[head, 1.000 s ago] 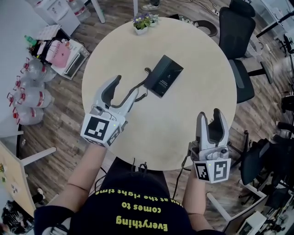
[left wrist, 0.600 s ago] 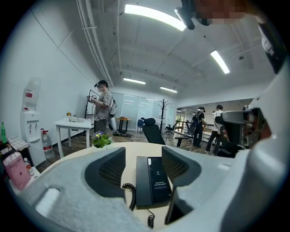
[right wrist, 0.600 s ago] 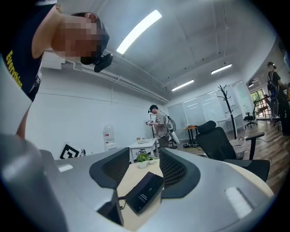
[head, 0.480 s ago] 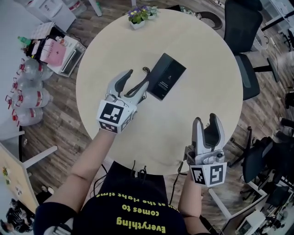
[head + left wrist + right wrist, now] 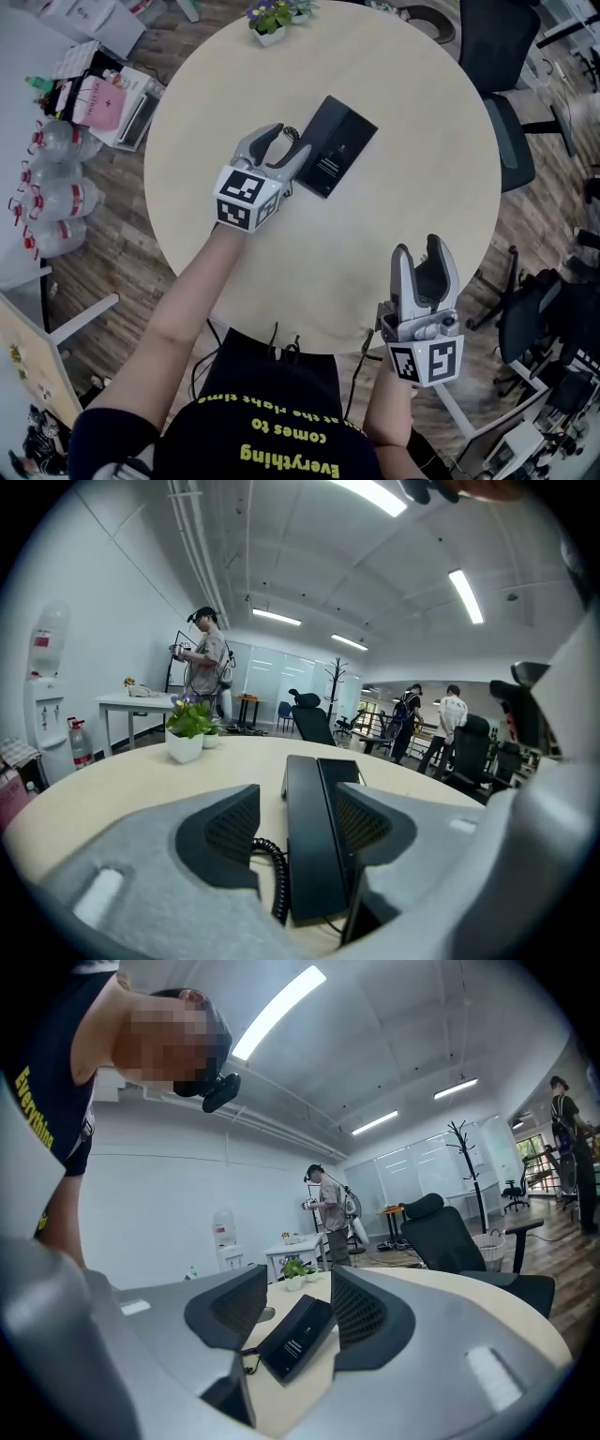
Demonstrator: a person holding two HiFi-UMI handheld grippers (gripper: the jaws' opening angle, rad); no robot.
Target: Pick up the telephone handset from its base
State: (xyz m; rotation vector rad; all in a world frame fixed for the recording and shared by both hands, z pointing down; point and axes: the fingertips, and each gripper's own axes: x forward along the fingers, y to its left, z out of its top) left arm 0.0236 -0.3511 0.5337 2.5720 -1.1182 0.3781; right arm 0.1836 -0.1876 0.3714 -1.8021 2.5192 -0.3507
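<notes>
A black telephone base (image 5: 342, 150) lies near the middle of the round beige table (image 5: 412, 187), with the handset (image 5: 309, 134) resting along its left long edge. My left gripper (image 5: 289, 145) is open at the phone's near left end. In the left gripper view the handset (image 5: 309, 846) runs straight between the open jaws, with a gap on both sides, and its coiled cord (image 5: 272, 874) lies just left of it. My right gripper (image 5: 419, 251) stands open and empty over the table's near right edge; in the right gripper view the phone (image 5: 295, 1335) shows far off between its jaws.
A small potted plant (image 5: 270, 17) stands at the table's far edge. Office chairs (image 5: 497, 56) stand at the right. Water jugs (image 5: 56, 197) and boxes (image 5: 103, 94) sit on the floor at the left. People stand in the background (image 5: 208, 663).
My left gripper has moved forward and right across the table until its open jaws straddle the handset's near end. The right gripper has barely moved.
</notes>
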